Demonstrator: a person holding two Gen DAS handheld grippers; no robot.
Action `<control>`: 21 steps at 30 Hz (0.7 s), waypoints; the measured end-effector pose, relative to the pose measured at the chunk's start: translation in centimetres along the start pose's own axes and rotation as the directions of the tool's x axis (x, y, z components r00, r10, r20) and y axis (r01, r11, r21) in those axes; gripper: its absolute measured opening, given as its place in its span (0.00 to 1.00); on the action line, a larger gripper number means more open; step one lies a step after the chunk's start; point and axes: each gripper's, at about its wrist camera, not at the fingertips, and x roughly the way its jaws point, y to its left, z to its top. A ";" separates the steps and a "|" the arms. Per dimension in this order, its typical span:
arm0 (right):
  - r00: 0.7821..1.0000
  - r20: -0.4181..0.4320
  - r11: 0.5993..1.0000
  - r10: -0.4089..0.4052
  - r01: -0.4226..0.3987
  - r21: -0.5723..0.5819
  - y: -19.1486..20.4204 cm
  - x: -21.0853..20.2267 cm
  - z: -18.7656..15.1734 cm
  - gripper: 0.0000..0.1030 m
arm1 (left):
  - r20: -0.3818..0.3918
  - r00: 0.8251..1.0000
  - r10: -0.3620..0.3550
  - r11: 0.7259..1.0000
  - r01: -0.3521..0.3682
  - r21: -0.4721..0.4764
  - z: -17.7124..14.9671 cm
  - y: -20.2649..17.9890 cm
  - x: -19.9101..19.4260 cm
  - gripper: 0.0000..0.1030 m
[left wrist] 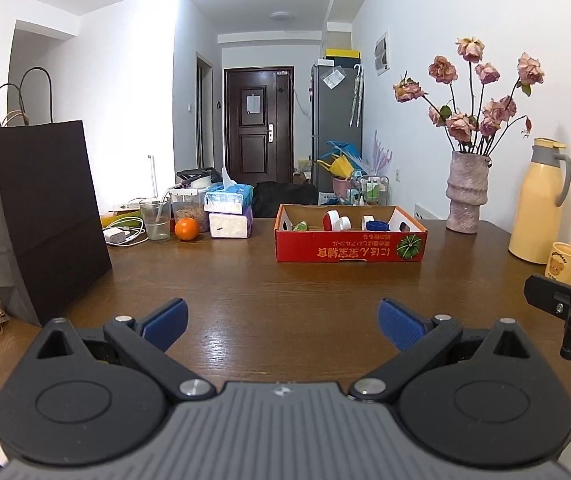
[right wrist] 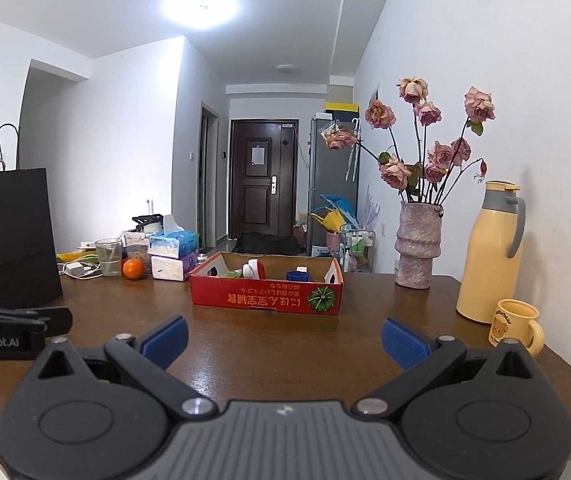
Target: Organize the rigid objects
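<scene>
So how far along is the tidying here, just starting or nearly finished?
Several small items, including a blue cap and a red-and-white tub, already sit in the red cardboard box. Nothing is in hand: the left gripper and right gripper are both open and empty above the table. Whether the orange or yellow mug still need sorting, I can't tell.

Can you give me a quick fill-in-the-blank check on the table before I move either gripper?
1. The red cardboard box has a picture of a green ____ on its front.
2. The left gripper and right gripper are both ____.
3. The small mug stands beside the yellow ____.

Missing words: pumpkin; open; thermos
</scene>
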 end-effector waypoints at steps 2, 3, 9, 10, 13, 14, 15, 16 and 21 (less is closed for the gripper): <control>1.000 0.001 1.000 0.000 0.000 0.001 0.0 -0.4 -0.1 1.00 | 0.003 1.000 0.003 1.000 -0.003 0.002 -0.2 0.0 -0.4 1.00; 1.000 0.001 1.000 -0.001 0.001 0.000 0.0 -0.5 -0.2 1.00 | 0.003 1.000 0.002 1.000 -0.002 0.002 -0.2 0.0 -0.5 1.00; 1.000 0.002 1.000 0.001 -0.001 -0.004 0.1 -1.0 -0.4 1.00 | 0.008 1.000 0.001 1.000 -0.001 0.001 -0.4 0.1 -1.0 1.00; 1.000 0.002 1.000 0.001 -0.001 -0.004 0.1 -1.0 -0.4 1.00 | 0.007 1.000 0.002 1.000 -0.002 0.002 -0.4 0.1 -1.0 1.00; 1.000 0.000 1.000 0.003 -0.003 -0.005 0.2 -1.1 -0.5 1.00 | 0.008 1.000 0.004 1.000 -0.004 0.002 -0.4 0.1 -1.0 1.00; 1.000 -0.001 1.000 0.003 -0.003 -0.006 0.2 -1.1 -0.5 1.00 | 0.008 1.000 0.005 1.000 -0.005 0.004 -0.4 0.1 -1.0 1.00; 1.000 0.000 1.000 0.003 -0.003 -0.006 0.2 -1.1 -0.5 1.00 | 0.009 1.000 0.005 1.000 -0.005 0.004 -0.5 0.1 -1.1 1.00; 1.000 0.000 1.000 0.004 -0.004 -0.007 0.2 -1.1 -0.5 1.00 | 0.009 1.000 0.005 1.000 -0.005 0.004 -0.5 0.2 -1.2 1.00; 1.000 -0.002 1.000 0.003 -0.003 -0.007 0.2 -1.1 -0.6 1.00 | 0.008 1.000 0.004 1.000 -0.004 0.004 -0.5 0.2 -1.2 1.00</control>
